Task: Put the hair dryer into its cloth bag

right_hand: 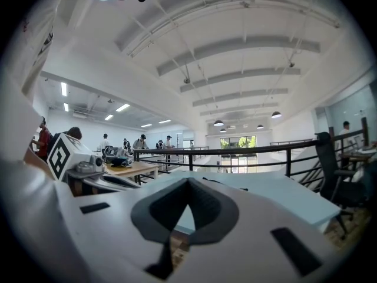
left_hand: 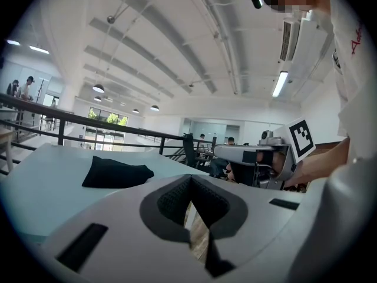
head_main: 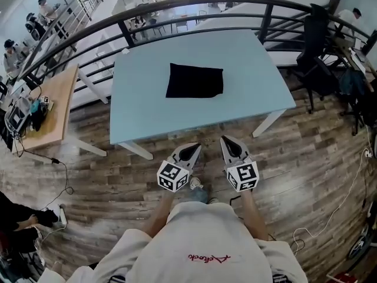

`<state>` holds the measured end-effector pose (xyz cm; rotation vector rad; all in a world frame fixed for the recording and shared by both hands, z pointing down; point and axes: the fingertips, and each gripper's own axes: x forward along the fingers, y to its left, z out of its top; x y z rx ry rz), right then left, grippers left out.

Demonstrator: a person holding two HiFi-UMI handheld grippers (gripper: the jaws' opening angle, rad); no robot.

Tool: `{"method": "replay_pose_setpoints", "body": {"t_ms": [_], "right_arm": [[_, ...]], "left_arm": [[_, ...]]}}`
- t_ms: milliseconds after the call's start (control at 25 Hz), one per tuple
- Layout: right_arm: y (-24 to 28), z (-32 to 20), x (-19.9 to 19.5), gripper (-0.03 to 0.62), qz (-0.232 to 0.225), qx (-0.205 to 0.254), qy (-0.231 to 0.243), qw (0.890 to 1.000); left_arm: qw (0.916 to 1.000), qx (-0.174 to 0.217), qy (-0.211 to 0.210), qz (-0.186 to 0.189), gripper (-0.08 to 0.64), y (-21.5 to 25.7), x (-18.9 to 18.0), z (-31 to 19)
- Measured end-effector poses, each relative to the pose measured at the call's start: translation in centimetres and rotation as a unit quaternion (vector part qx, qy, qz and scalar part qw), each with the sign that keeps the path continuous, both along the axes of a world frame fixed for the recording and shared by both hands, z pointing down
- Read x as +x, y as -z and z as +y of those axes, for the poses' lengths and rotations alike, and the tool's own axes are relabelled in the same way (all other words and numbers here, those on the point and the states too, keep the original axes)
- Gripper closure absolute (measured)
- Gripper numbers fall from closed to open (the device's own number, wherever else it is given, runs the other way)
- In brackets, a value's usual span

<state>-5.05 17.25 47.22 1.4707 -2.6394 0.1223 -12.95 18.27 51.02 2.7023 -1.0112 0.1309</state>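
Just beyond the person's pale shirt (head_main: 200, 240), the left gripper (head_main: 192, 149) and right gripper (head_main: 228, 141) have their jaws pressed together, empty, short of the table (head_main: 253, 93). The black cloth bag (head_main: 194, 80) lies flat mid-table.

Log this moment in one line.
phase: pre-grasp | left gripper: shut, empty | right gripper: shut, empty | cloth bag: on table, untouched | hair dryer: not visible

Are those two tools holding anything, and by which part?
Nothing: left gripper and right gripper are shut and empty. The flat black cloth bag lies on the light blue table, untouched.
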Motion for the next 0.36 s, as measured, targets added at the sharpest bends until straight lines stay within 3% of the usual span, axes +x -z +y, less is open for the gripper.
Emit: {"method": "replay_pose_setpoints", "body": {"t_ms": [360], "right_arm": [[0.88, -0.45, -0.43, 0.578, 0.004, -0.005, 0.007, 1.000]], "left_arm": [[1.0000, -0.007, 0.002, 0.000, 0.555, 0.71, -0.12, -0.26]]}}
